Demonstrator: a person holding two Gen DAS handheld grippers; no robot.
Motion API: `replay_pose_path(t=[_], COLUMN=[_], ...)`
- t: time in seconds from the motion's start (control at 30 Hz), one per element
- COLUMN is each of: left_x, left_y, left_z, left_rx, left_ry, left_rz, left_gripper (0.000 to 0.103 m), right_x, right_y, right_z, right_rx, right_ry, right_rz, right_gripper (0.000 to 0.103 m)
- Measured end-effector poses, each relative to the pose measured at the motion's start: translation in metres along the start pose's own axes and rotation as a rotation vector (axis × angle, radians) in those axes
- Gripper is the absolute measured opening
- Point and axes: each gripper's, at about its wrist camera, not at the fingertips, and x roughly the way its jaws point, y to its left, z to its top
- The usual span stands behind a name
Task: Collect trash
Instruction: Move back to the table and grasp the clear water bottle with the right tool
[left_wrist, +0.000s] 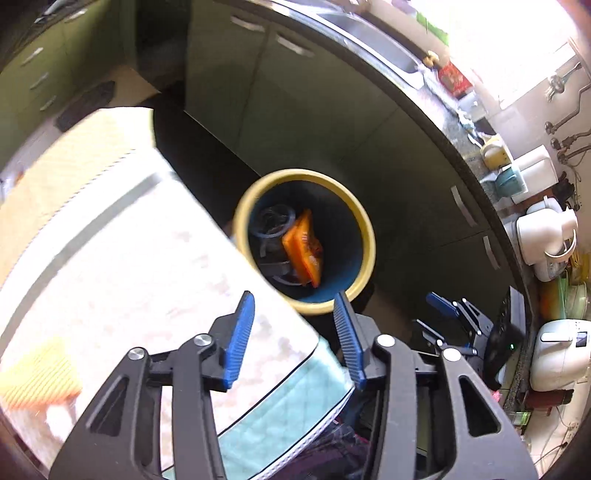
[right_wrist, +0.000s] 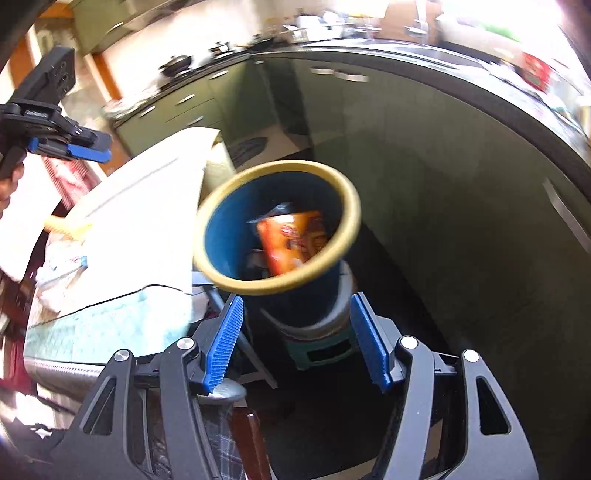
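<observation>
While the left wrist view looks steeply down, it lists: left gripper, jaws partly apart, nothing between them; bin, blue inside with a yellow rim, standing on the floor beside a cloth-covered table; orange snack wrapper lying inside the bin against clear plastic scrap; right gripper low at right, jaws apart and empty; kitchen counter curving behind, crowded with appliances.

Right wrist view lists: right gripper, jaws standing wide, holding nothing, aimed at the bin; orange snack wrapper leaning inside, blurred; bin perched on a white bucket over a green stool; left gripper off at upper left above the table; a yellow-striped item lies on the table there, identity unclear.

Step in hand, as judged: a drop into the bin is finished, both grippers free. Next move calls for locating remaining litter on the table and closing on it.
</observation>
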Motion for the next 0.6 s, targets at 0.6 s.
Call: replay_pose_path(t=[0.6], left_x=[-0.158], left_y=[0.201], left_z=[-0.2], left_rx=[-0.362], left_ry=[-0.174], left_rz=[0.129], left_gripper=[0.052], right_x=[0.105], right_y=[0.367], right_z=[0.091], right_rx=[-0.73], right_ry=[0.298], right_rz=[0.566], right_gripper=[0.069])
